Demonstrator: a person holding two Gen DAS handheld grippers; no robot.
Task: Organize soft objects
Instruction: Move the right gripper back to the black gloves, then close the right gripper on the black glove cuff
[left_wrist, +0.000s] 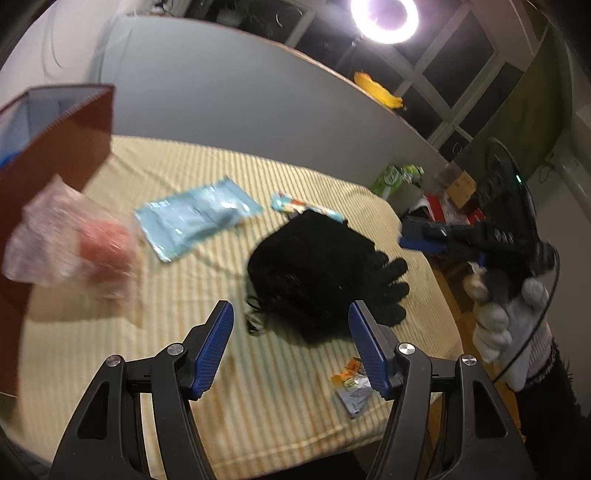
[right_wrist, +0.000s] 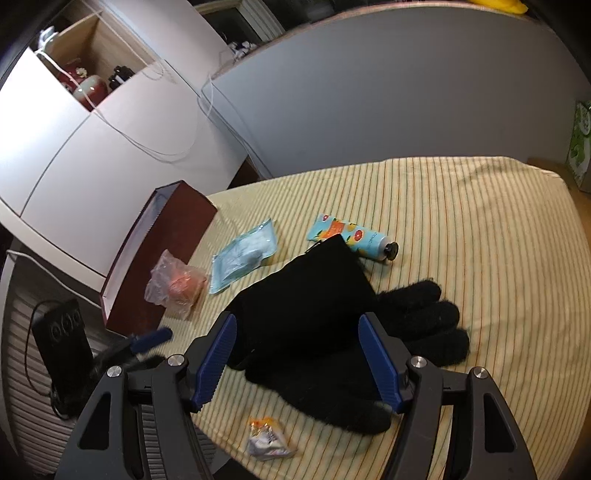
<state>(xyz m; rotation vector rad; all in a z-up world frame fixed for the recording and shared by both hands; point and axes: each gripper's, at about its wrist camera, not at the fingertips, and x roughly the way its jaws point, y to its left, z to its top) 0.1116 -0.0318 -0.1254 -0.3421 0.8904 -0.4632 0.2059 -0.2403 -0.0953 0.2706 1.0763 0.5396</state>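
A black fabric pouch (right_wrist: 306, 295) lies on the striped yellow cloth (right_wrist: 480, 229), partly over a black fuzzy glove (right_wrist: 424, 321). My right gripper (right_wrist: 297, 332) hangs open just above them, with nothing pinched between its blue pads. In the left wrist view the same black pouch and glove (left_wrist: 314, 273) lie beyond my left gripper (left_wrist: 291, 332), which is open and holds nothing. The right gripper (left_wrist: 424, 236) shows there at the right, held by a gloved hand (left_wrist: 509, 321). A blue fingertip of the left gripper (right_wrist: 155, 338) shows at the left of the right wrist view.
A brown open box (right_wrist: 162, 251) stands at the cloth's left edge. Beside it lie a clear bag with something pink (right_wrist: 177, 284), a light blue packet (right_wrist: 243, 258) and a printed tube (right_wrist: 354, 236). A small crumpled wrapper (right_wrist: 267, 439) lies near the front edge. A black phone (right_wrist: 62, 343) stands off the cloth.
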